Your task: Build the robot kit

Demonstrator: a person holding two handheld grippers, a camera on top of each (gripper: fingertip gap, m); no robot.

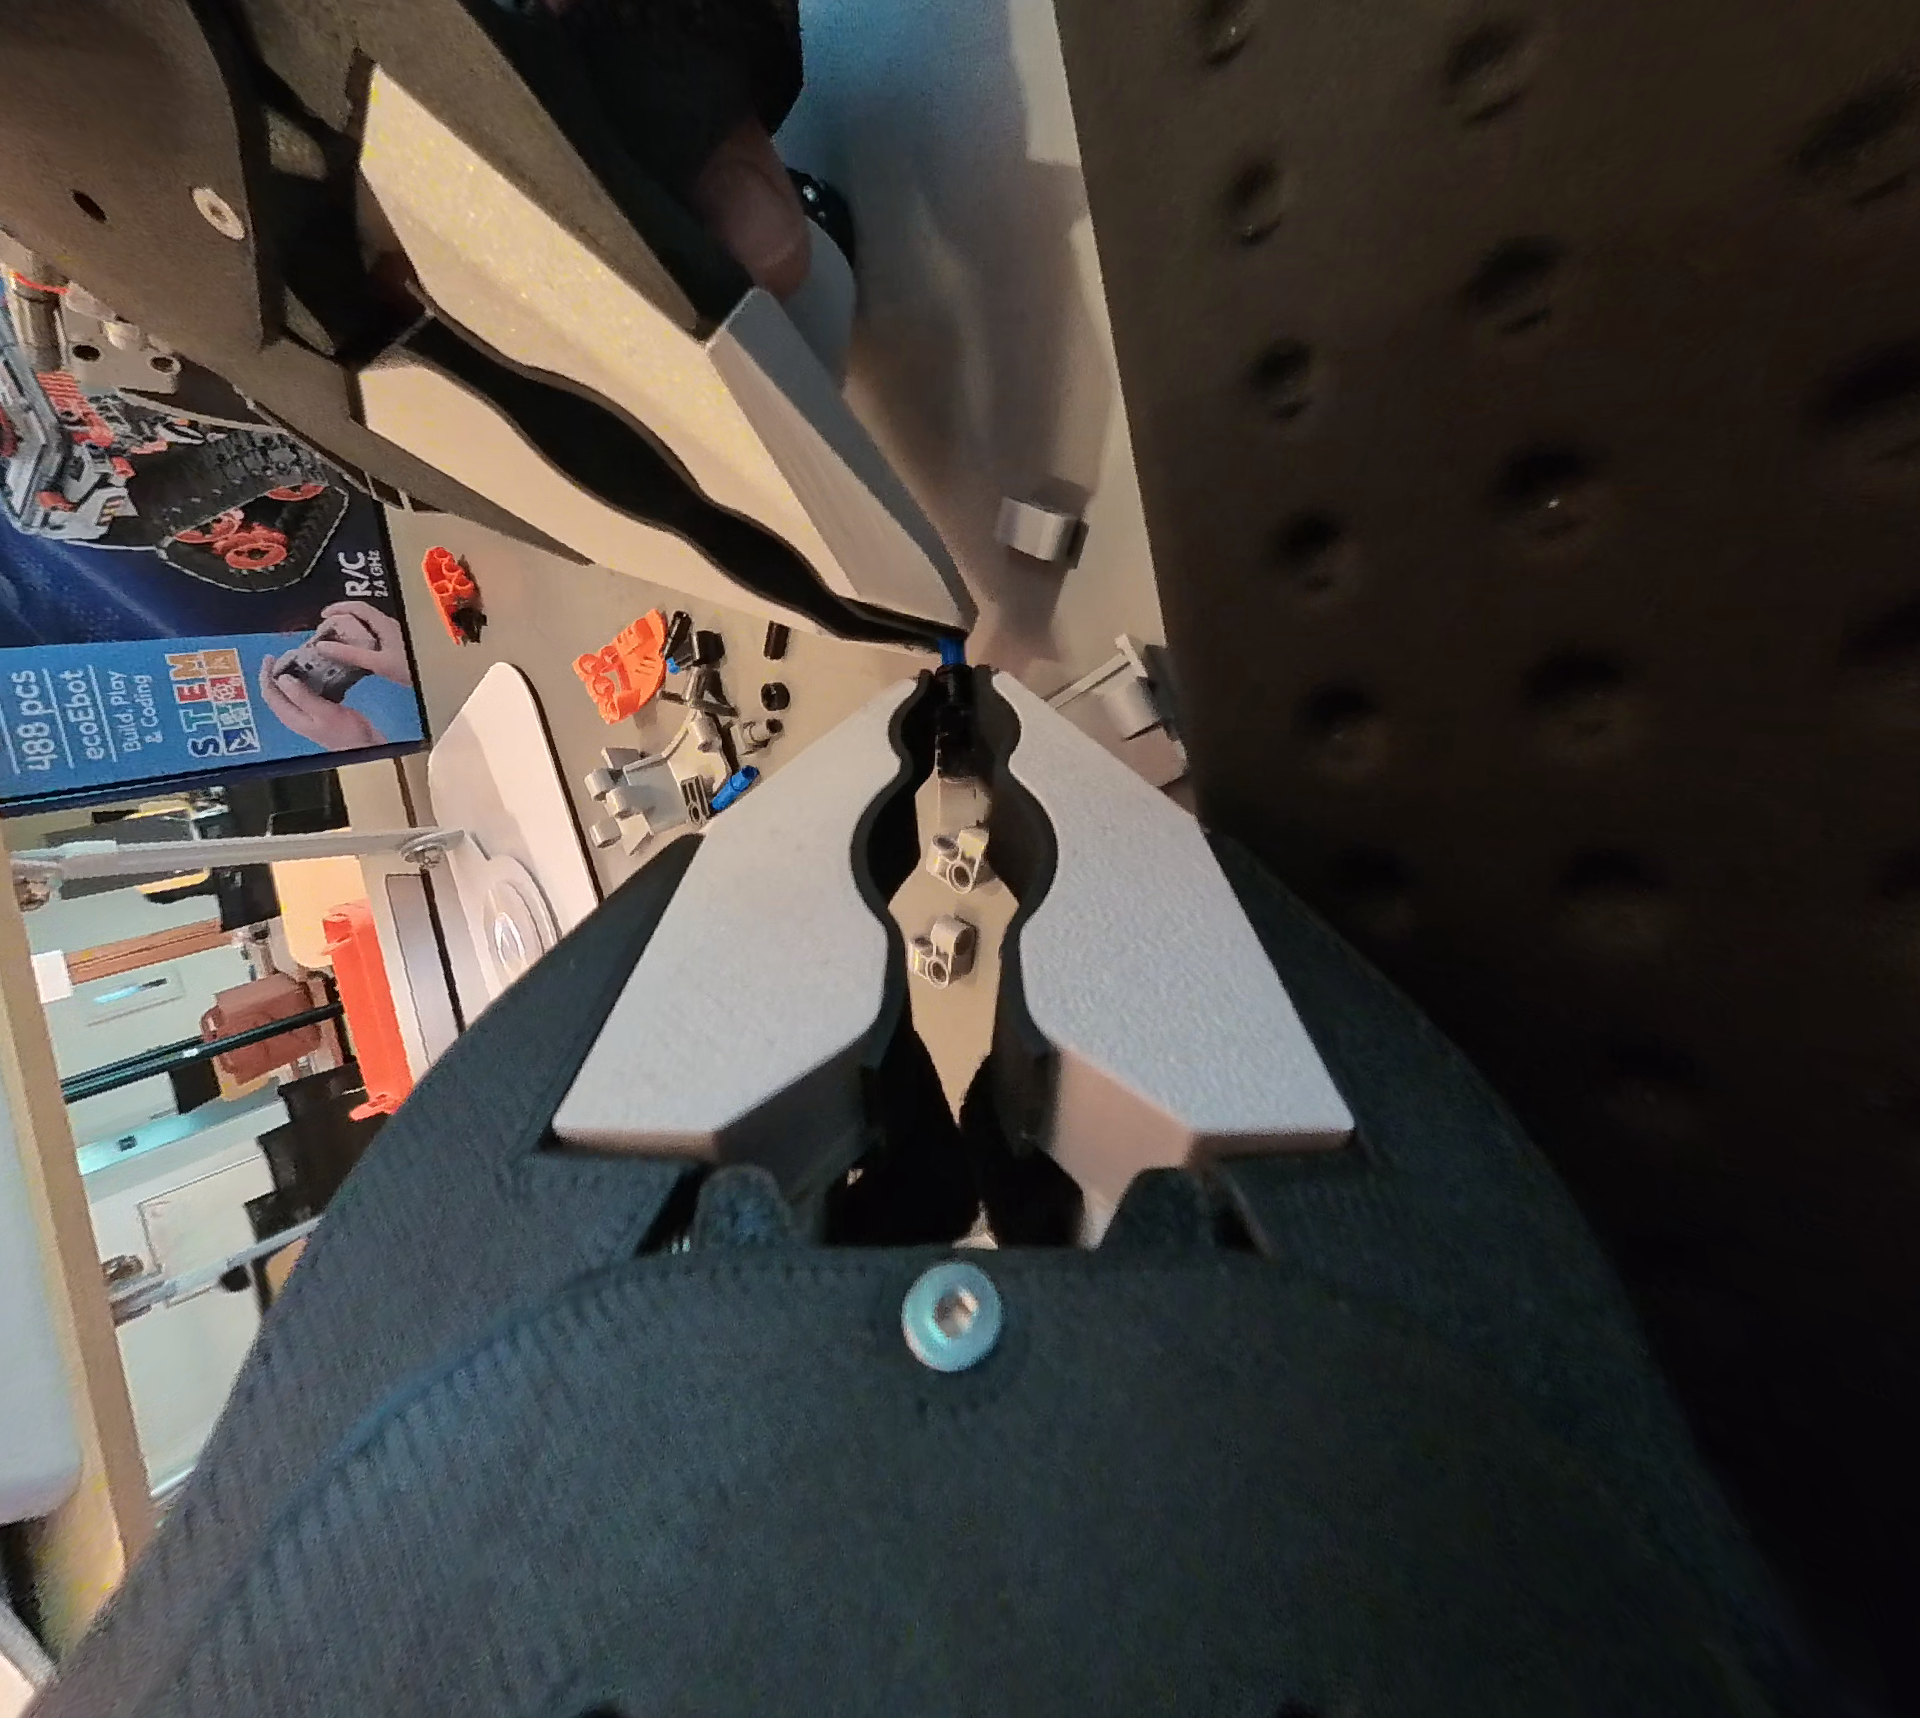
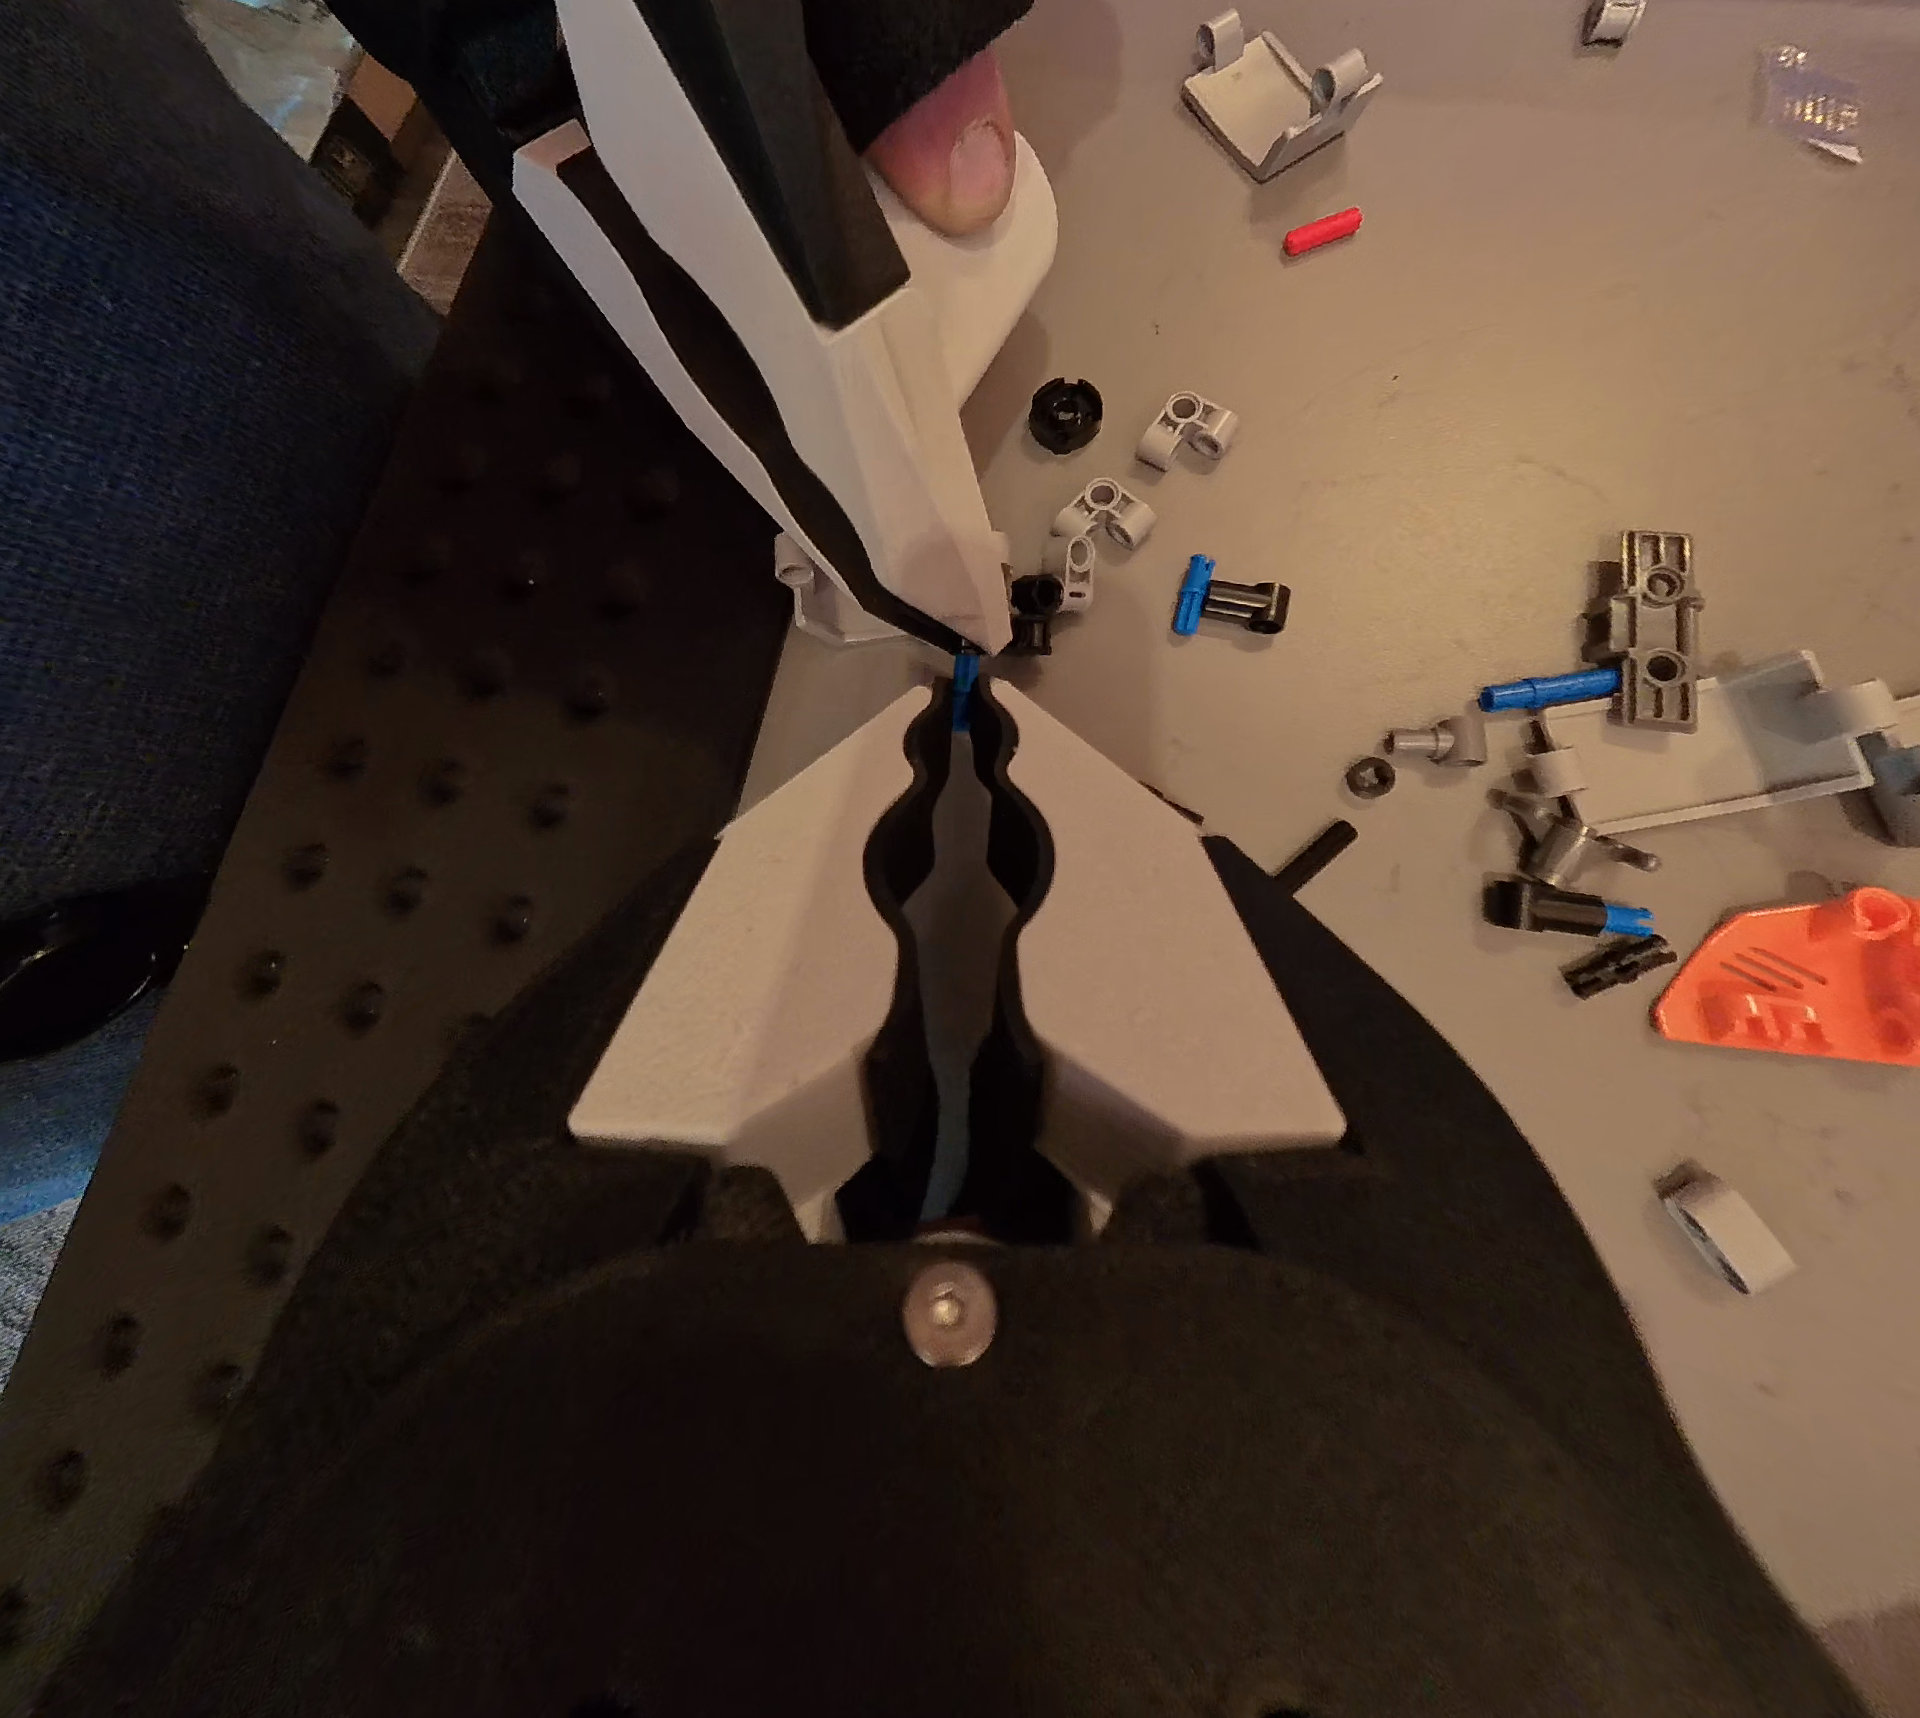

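Note:
In the left wrist view my left gripper (image 1: 951, 683) is shut on a small black connector (image 1: 951, 718) at its tips. My right gripper (image 1: 954, 629) comes in from the upper left, shut on a short blue pin (image 1: 948, 650) whose end meets the black connector. In the right wrist view my right gripper (image 2: 966, 681) pinches the blue pin (image 2: 964, 694), and the left gripper (image 2: 985, 638) comes down from the upper left, tip to tip with it. Both are held just above a grey table (image 2: 1455, 421).
Loose parts lie on the table: grey connectors (image 2: 1184, 427), a black-and-blue pin piece (image 2: 1231, 608), a red pin (image 2: 1322, 230), a grey bracket (image 2: 1278, 99) and an orange panel (image 2: 1808, 993). A black perforated board (image 2: 468, 733) lies left. A blue kit box (image 1: 208, 629) stands behind. The tips of both grippers are at nearly the same place. From either gripper's tips it is about 5 centimeters to the black-and-blue pin piece (image 2: 1231, 608).

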